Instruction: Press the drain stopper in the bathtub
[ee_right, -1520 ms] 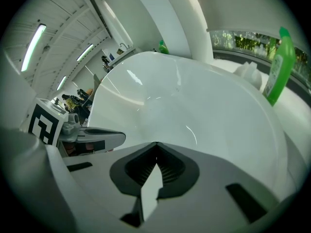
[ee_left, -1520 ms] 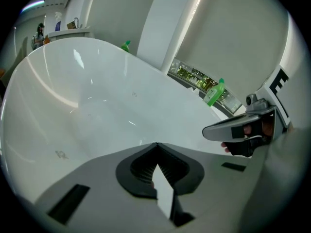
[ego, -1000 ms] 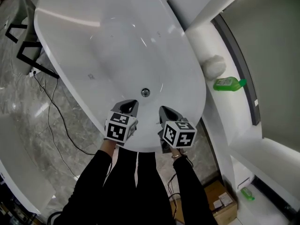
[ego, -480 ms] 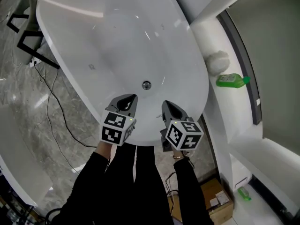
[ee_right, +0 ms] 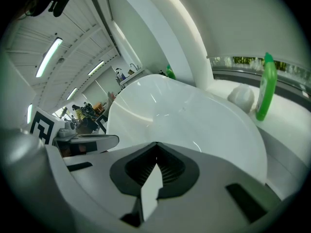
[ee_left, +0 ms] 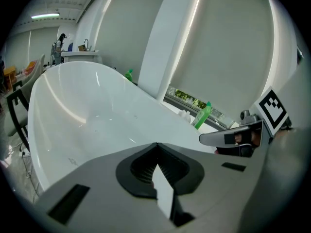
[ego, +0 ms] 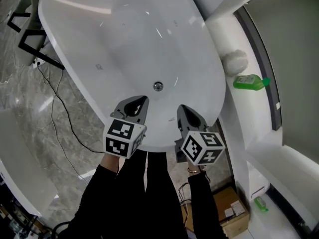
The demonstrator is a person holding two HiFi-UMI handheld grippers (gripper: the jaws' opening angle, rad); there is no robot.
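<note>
Below me lies the white bathtub (ego: 79,19), its near end by my legs, and in its floor, towards that near end, sits the round metal drain stopper (ego: 158,86). On the floor at near right an open cardboard box (ego: 244,228) holds a few small packs. My left gripper (ego: 141,101) and right gripper (ego: 181,108) hang side by side over the tub's near rim, just short of the stopper and not touching it; both are clenched on nothing. On the right ledge a green bottle (ego: 250,82) lies on its side beside a white ball-shaped thing (ego: 234,61).
</note>
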